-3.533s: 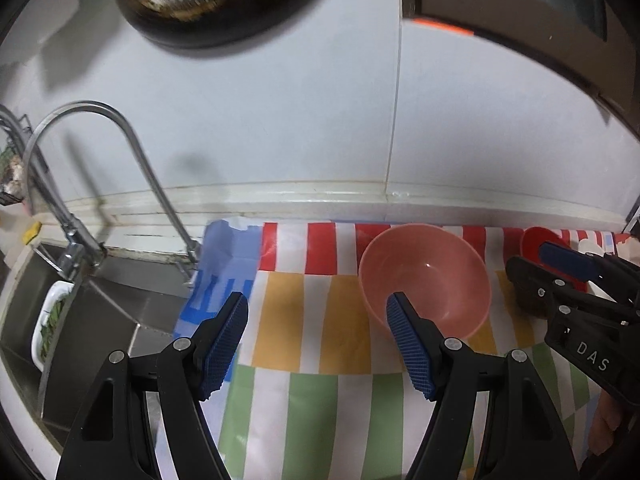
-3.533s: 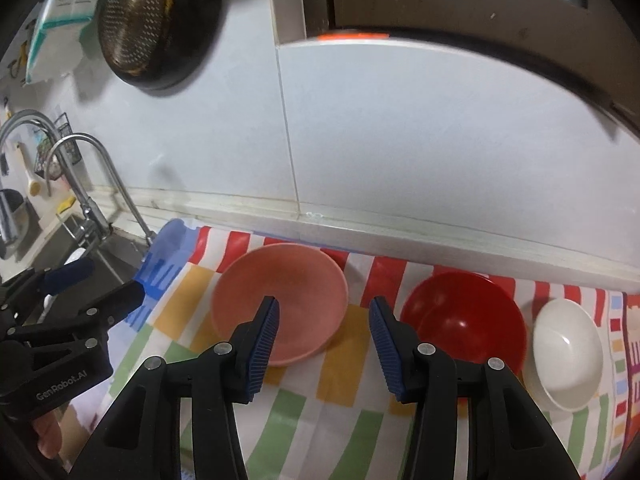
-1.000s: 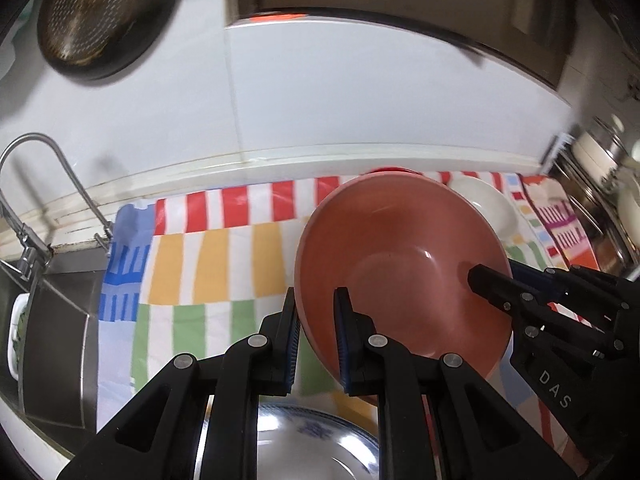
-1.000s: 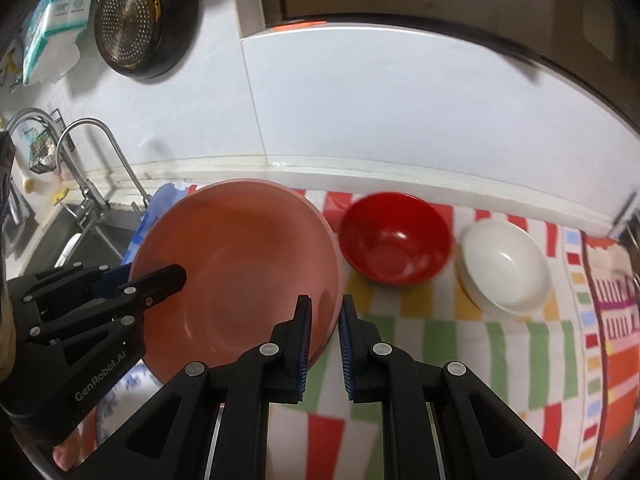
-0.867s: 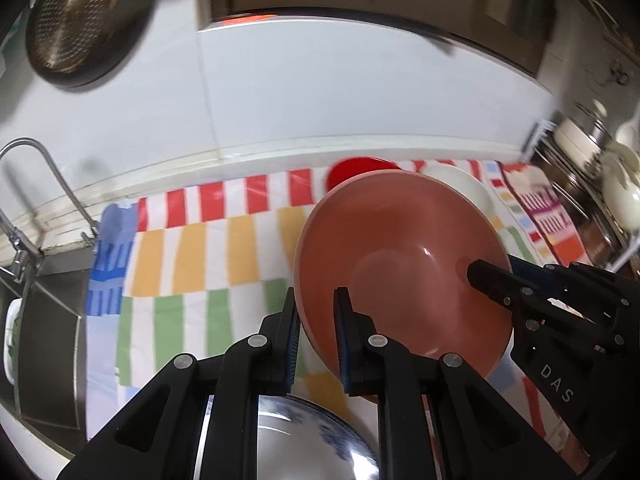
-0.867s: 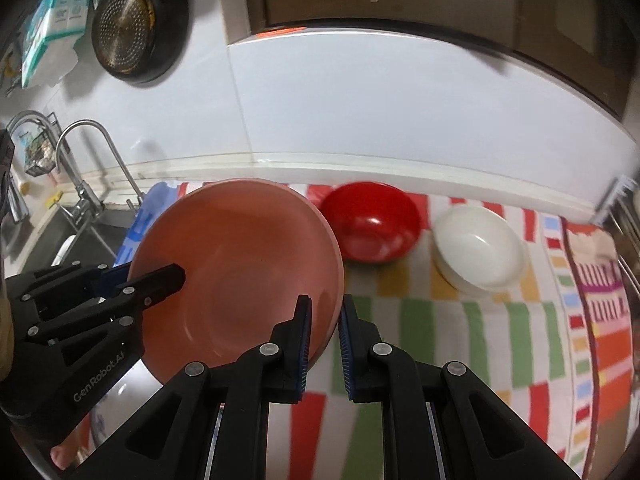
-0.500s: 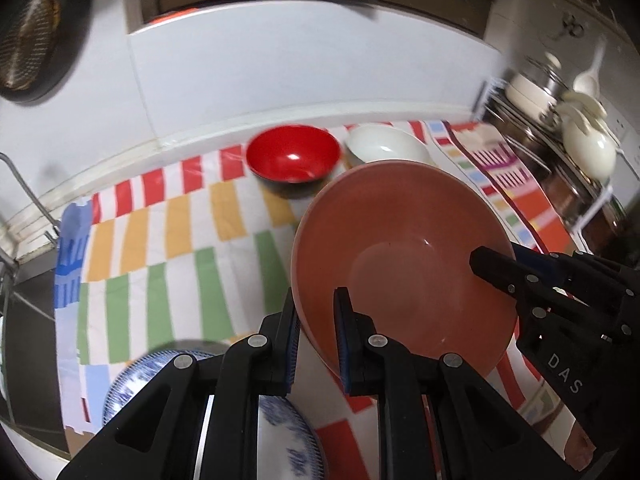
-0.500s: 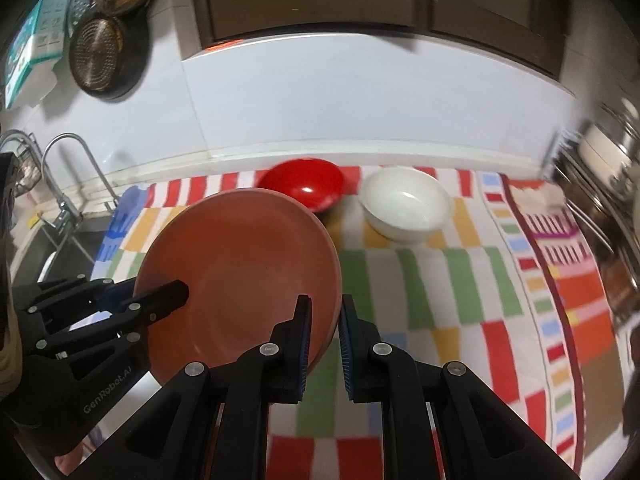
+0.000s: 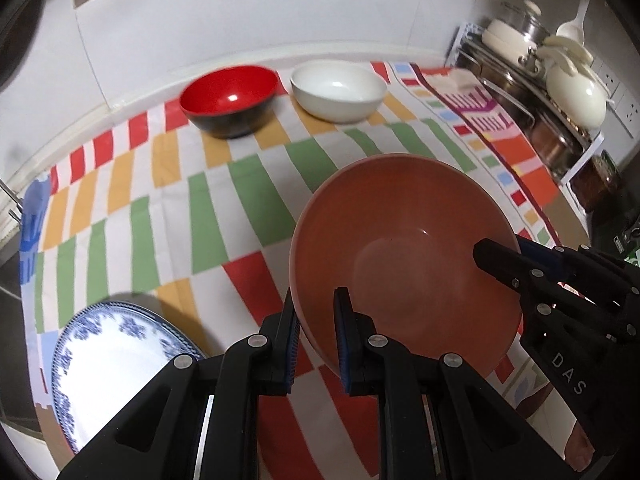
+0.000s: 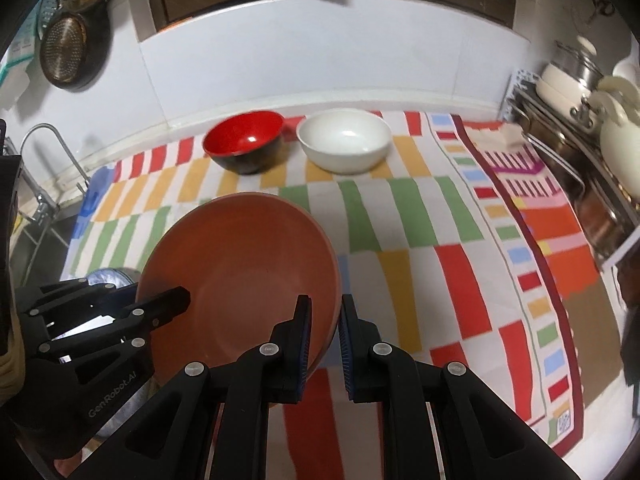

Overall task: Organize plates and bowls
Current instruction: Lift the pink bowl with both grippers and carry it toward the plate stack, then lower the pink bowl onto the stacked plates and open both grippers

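**Pink bowl held by both grippers above the striped cloth**

Pink and wide, the bowl [image 9: 404, 256] hangs in the air over the near part of the table, tilted, with its inside turned to the cameras. The left gripper [image 9: 316, 340] has its fingers closed on the bowl's near left rim, one finger inside and one outside. The right gripper [image 10: 323, 344] grips the opposite rim in the same way, its fingers closed on the edge.

Under the bowl lies a striped cloth [image 10: 420, 216] in red, green, orange and white. At the far side of the cloth, near the wall, a red bowl [image 9: 229, 96] with a black outside stands just beside a white bowl [image 9: 338, 90], which is to its right. A blue-patterned plate [image 9: 116, 364] rests at the near left corner. At the far right stands a rack with pots [image 9: 560, 92].
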The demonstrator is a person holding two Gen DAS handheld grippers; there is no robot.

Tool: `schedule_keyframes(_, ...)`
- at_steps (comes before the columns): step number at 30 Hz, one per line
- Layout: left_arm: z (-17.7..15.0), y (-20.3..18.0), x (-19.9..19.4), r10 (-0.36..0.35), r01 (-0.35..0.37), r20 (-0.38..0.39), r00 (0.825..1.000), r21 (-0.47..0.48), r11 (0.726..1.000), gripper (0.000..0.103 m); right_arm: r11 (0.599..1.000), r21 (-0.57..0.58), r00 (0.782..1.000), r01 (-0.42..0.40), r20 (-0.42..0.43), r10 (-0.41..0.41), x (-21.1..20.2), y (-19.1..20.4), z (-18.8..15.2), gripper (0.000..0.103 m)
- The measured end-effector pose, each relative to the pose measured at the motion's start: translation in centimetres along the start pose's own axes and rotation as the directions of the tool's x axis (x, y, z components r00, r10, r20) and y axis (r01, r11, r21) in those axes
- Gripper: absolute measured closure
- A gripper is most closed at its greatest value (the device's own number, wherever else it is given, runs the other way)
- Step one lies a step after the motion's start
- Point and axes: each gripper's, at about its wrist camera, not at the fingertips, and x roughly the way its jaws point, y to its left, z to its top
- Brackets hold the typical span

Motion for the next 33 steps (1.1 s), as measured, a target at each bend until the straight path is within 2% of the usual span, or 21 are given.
schedule_keyframes(17, -0.8, -1.5, 4.1, 0.019, -0.021, -0.094, 0.995, -0.012, 1.0, 0.086, 1.0, 0.025, 0.996, 0.0, -0.092, 0.002, 3.4, -2.6, -1.8, 0.088)
schedule_keyframes(33, -1.1, -1.9, 4.7, 0.01, -0.011, -0.107, 0.994, -0.008, 1.0, 0.085, 1.0, 0.025, 0.993, -0.005, -0.12, 0.008, 4.6, -2.7, -2.3, 0.087)
